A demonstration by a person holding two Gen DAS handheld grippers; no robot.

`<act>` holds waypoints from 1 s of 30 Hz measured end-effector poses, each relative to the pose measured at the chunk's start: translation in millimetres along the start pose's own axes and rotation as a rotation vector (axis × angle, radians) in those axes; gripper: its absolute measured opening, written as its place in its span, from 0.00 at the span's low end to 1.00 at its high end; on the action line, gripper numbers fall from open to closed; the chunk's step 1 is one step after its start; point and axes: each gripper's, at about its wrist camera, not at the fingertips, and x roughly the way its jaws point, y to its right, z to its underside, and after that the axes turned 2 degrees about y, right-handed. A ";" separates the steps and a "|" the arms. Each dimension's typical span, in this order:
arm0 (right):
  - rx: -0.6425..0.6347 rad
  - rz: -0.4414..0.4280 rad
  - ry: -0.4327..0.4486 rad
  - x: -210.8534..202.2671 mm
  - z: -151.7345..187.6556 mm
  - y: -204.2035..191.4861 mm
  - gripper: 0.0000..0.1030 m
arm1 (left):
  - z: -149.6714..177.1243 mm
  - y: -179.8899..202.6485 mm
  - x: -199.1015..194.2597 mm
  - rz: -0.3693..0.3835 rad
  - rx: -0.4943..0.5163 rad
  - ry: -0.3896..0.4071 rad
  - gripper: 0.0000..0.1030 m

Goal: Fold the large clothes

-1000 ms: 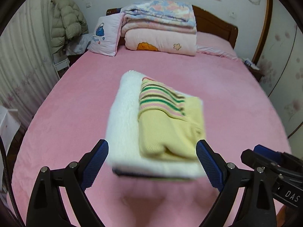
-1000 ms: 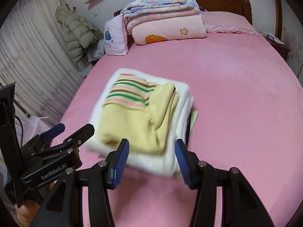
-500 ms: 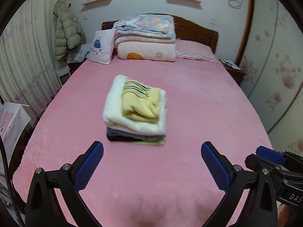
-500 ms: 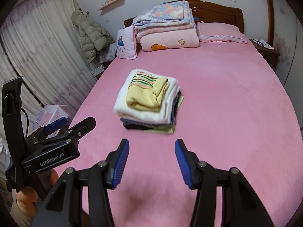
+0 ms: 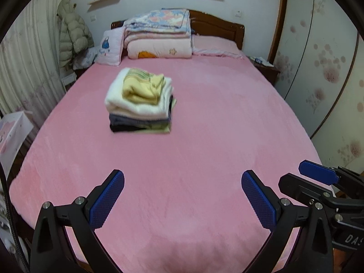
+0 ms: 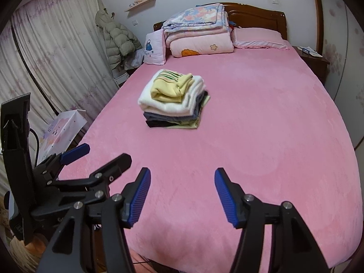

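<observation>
Left wrist view: my left gripper [image 5: 182, 201] stands spread wide, its jaws just having opened further, nothing between them but bare pink bed [image 5: 204, 159]. Item: one stack of folded clothes [image 5: 140, 101], lying toward the head half of the bed and nearer its left edge, well apart from my fingers. Contents, top to bottom: yellow striped knit [image 5: 142, 86], thick white garment [image 5: 134, 105], grey and dark pieces, a pale green piece at the base. Edges roughly squared, slightly blurred. My right gripper [image 5: 318, 177] shows at the lower right edge of this view. Right wrist view: my right gripper [image 6: 182, 193] is released too, jaws just having widened, empty, poised over the foot end of the bed [image 6: 273, 136]. Same stack [image 6: 174, 100] seen left of the bed's centre line, the yellow knit [image 6: 173, 86] on top. My left gripper [image 6: 75, 159] sits at the lower left, off the bed's left edge. Also noted: quilts [image 6: 198, 34] and pillow [image 6: 259, 37] at the headboard edge, padded coat [image 6: 118, 38] hanging by the curtain [image 6: 56, 56]. Status, as I judge it: every garment in sight is folded and stacked; no loose clothing is visible on the bed, so the folding looks finished or awaiting a fresh piece from out of view.
</observation>
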 end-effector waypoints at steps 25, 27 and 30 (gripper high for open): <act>0.131 0.158 0.097 -12.4 116.6 54.5 0.65 | 90.1 26.1 -1.3 -0.044 -0.052 -0.004 0.99; 0.131 0.174 0.096 -11.7 124.0 55.0 0.65 | 97.0 23.3 -1.5 -0.029 -0.071 -0.013 0.99; 0.117 0.207 0.102 -10.8 133.3 51.1 0.65 | 106.1 22.3 0.9 -0.027 -0.079 -0.015 0.99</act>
